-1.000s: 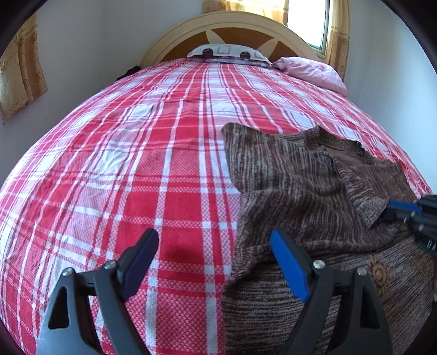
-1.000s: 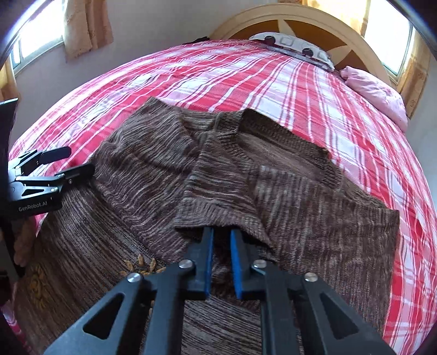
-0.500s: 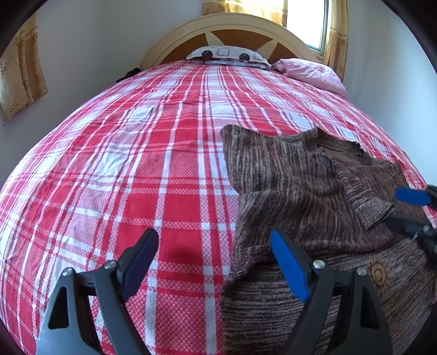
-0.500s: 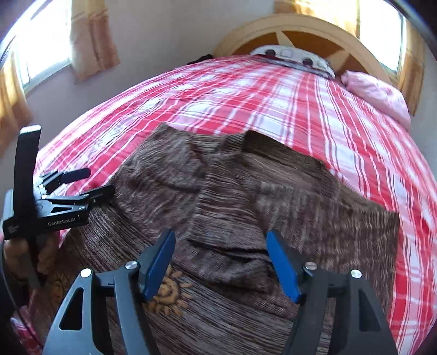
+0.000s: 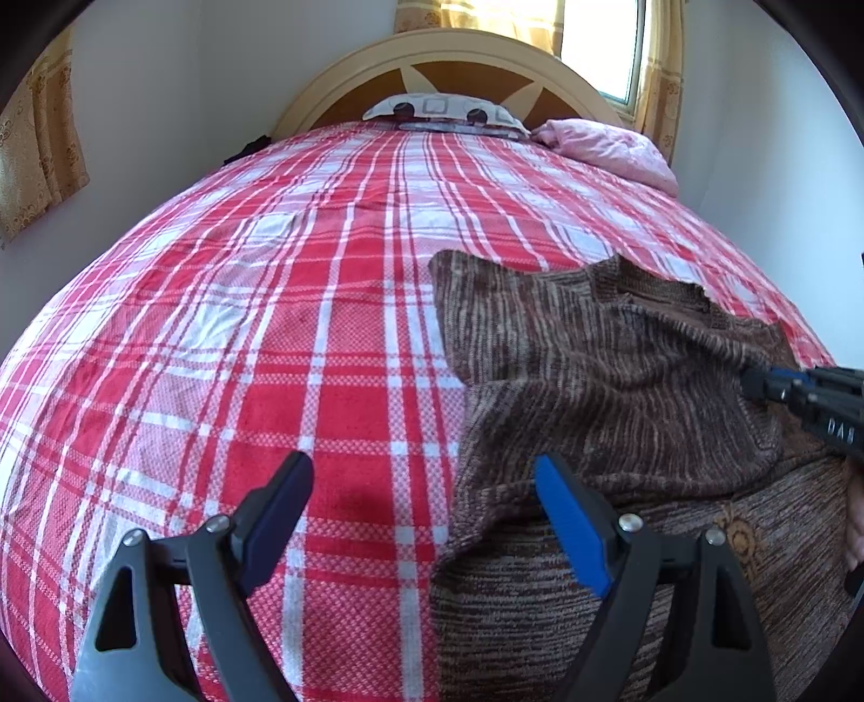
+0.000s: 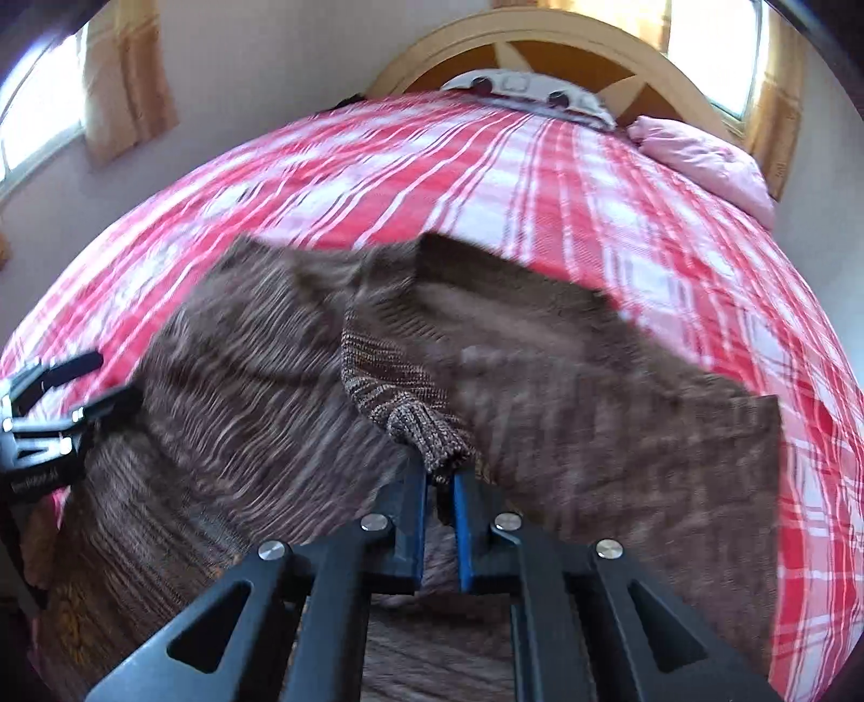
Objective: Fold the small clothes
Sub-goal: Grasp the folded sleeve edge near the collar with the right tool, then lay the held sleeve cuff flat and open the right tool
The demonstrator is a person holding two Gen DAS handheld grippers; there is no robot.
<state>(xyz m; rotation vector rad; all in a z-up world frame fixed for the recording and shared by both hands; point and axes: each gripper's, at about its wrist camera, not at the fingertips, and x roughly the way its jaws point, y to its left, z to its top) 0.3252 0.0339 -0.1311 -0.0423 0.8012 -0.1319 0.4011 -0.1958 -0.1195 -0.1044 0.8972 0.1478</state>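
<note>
Two grippers over a brown sweater (image 6: 259, 389) on the plaid bed (image 5: 270, 324).
Right gripper (image 6: 440, 486) has just closed, pinching the cuff (image 6: 426, 432) at lower centre; left gripper (image 5: 426, 502) gapes wide, empty.

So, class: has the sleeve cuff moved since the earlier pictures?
Yes. The cuff, now pinched in the right gripper, has lifted off the sweater body and pulled away from the headboard.

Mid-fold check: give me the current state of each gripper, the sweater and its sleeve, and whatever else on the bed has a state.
left gripper: open, holding nothing, over the sweater's left edge.
right gripper: shut on the sleeve cuff, jaws just closed.
sweater: brown knit, spread flat on the bed.
sleeve: folded inward across the body, cuff lifted off it.
bedspread: red plaid, lying smooth.
pink pillow: resting by the headboard.
</note>
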